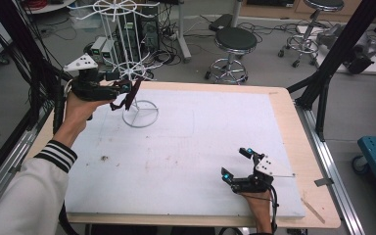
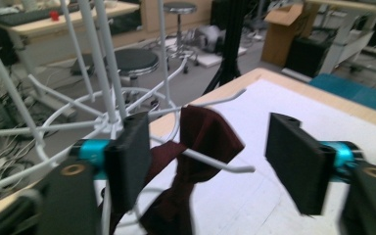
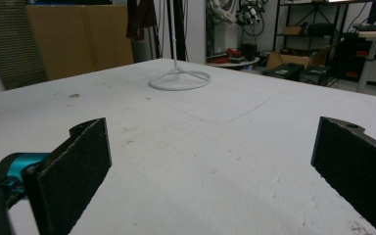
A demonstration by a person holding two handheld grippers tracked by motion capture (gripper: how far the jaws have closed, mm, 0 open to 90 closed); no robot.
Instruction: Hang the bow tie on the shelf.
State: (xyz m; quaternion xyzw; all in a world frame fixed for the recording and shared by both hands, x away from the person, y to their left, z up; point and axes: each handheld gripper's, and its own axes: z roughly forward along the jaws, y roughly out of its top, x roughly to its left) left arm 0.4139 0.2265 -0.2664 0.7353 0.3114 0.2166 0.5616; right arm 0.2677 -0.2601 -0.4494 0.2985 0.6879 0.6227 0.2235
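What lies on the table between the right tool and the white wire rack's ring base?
Nothing: the right gripper view shows only bare white table, faintly marked, from the right tool to the ring base.

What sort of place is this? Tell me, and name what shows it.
Probably a lab or workshop: round stools on a bare floor, tangled cables and computer gear behind the table, and black frame struts alongside.

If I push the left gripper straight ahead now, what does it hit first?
Most likely the dark red cloth draped over a prong of the white wire rack. It hangs between the open left gripper jaws, just ahead; exact depth is unclear.
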